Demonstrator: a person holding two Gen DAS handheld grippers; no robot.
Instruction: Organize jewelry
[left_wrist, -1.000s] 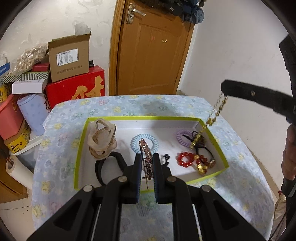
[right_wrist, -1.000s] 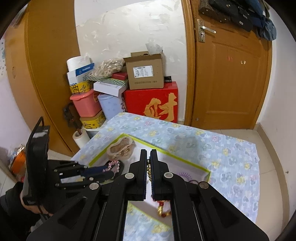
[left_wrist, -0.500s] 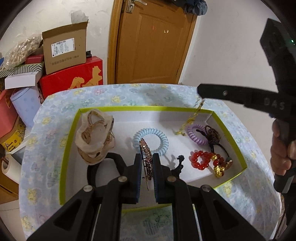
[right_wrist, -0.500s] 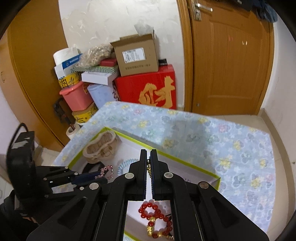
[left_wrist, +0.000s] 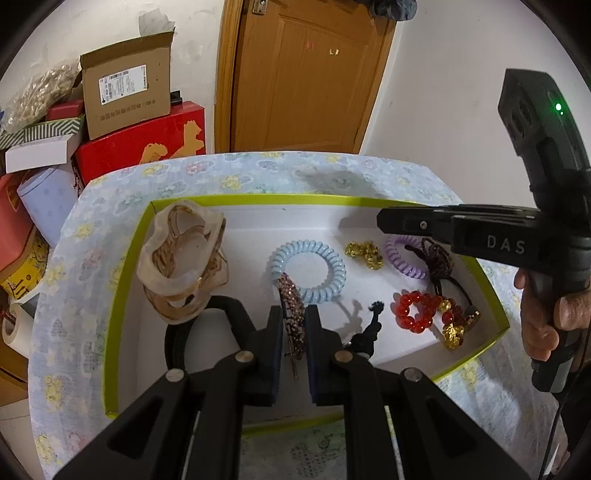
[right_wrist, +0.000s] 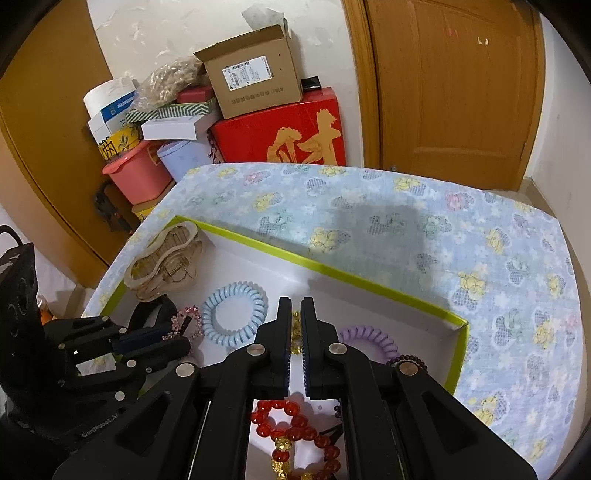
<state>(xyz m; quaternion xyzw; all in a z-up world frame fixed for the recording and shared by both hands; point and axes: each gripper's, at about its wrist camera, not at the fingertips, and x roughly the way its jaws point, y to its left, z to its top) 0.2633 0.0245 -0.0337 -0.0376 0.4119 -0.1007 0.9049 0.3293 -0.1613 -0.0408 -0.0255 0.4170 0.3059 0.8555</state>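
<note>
Left wrist view: the left tongs (left_wrist: 292, 325), low in the frame's centre, are clamped on a slim rhinestone-studded hair clip (left_wrist: 290, 301) above the white, green-rimmed tray (left_wrist: 127, 258). It looks light and stiff, with stones likely to snag, so its long sides are the best hold. The right tongs (right_wrist: 296, 325) are opening over the small gold chain (left_wrist: 364, 253), which lies heaped on the tray floor, centre right between the pale blue coil hair tie (left_wrist: 308, 267) and the lilac one (left_wrist: 404, 258); limp and slippery, it is best pinched at the bunch.

Floral-clothed table (right_wrist: 424, 206) under a green-rimmed white tray (left_wrist: 258, 201)
</note>
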